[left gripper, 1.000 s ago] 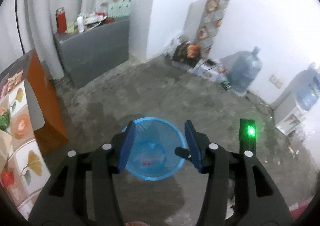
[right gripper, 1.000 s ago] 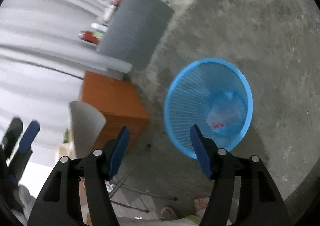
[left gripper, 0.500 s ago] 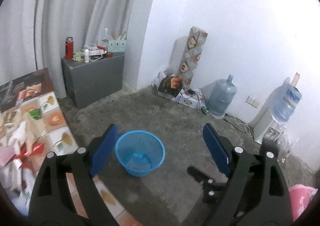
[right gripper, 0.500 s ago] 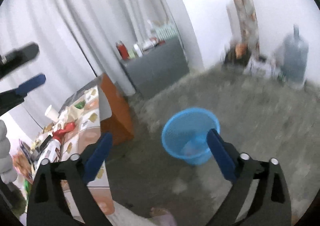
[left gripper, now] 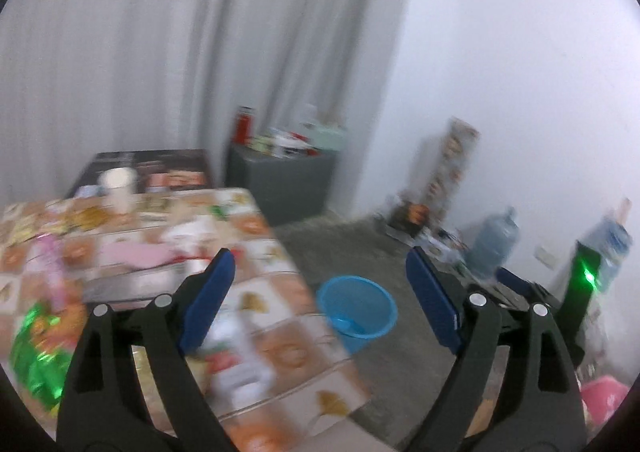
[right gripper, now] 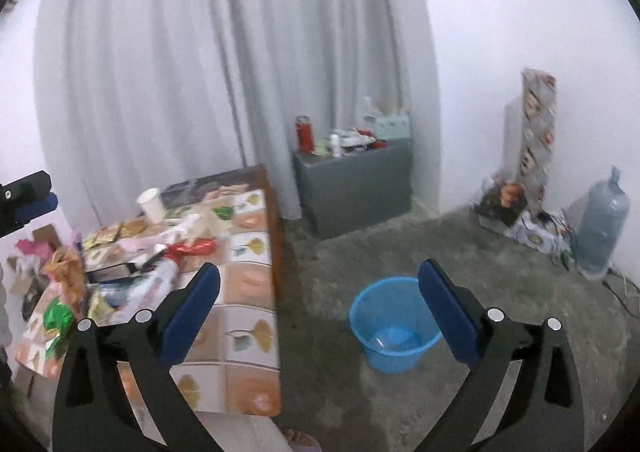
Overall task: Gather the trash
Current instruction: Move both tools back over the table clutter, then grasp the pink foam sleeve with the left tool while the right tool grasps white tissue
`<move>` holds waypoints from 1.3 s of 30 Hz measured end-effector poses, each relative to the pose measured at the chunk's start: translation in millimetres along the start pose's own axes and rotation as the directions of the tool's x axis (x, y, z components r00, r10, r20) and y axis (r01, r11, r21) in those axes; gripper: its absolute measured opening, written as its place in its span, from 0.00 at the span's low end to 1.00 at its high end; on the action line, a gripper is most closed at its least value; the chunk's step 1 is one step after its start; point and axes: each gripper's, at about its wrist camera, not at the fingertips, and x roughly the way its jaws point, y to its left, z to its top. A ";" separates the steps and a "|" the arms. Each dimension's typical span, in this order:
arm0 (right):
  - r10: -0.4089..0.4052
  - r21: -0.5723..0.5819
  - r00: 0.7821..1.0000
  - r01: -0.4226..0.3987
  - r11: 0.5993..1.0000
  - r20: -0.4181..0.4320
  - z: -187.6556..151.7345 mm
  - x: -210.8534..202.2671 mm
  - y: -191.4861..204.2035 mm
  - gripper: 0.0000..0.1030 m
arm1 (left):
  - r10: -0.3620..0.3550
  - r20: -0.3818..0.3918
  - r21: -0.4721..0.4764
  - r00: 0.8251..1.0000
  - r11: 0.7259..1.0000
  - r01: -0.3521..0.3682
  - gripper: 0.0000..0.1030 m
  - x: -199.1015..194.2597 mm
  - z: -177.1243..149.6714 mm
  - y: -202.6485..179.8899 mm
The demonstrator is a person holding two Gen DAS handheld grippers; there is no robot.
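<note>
A blue mesh trash basket (right gripper: 394,326) stands on the concrete floor to the right of a low table (right gripper: 244,316); it also shows in the left wrist view (left gripper: 356,308). The table holds scattered trash: a red wrapper (right gripper: 192,248), a green foil bag (right gripper: 56,316), a white paper cup (right gripper: 151,204) and a white bottle (left gripper: 236,356). My left gripper (left gripper: 320,300) is open and empty, held above the table's right edge. My right gripper (right gripper: 320,312) is open and empty, held above the floor between table and basket. The left view is blurred.
A grey cabinet (right gripper: 354,188) with a red flask and clutter stands by the curtain. A water jug (right gripper: 600,228), boxes and cables lie along the right wall. Pink cloth (left gripper: 604,404) lies at the lower right.
Both grippers have lifted away from over the basket and swung left toward the table. Both have opened wider. The basket now looks smaller and farther away.
</note>
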 end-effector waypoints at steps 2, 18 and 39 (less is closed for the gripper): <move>0.057 -0.005 0.998 -0.057 0.998 0.003 2.7 -1.0 14.6 0.94 | 0.064 0.027 -0.035 0.998 0.997 -0.063 0.81 -21.8 0.9 25.4; 0.400 0.107 0.895 -0.386 0.916 -0.200 -0.7 71.4 85.4 0.94 | 0.183 -0.052 -0.231 0.982 0.954 -0.191 0.82 -21.7 -3.2 145.2; 0.474 0.192 0.850 -0.438 0.878 -0.230 10.5 154.8 73.4 0.94 | -0.025 -0.540 -0.778 0.841 0.397 -0.488 0.80 211.7 -16.2 326.9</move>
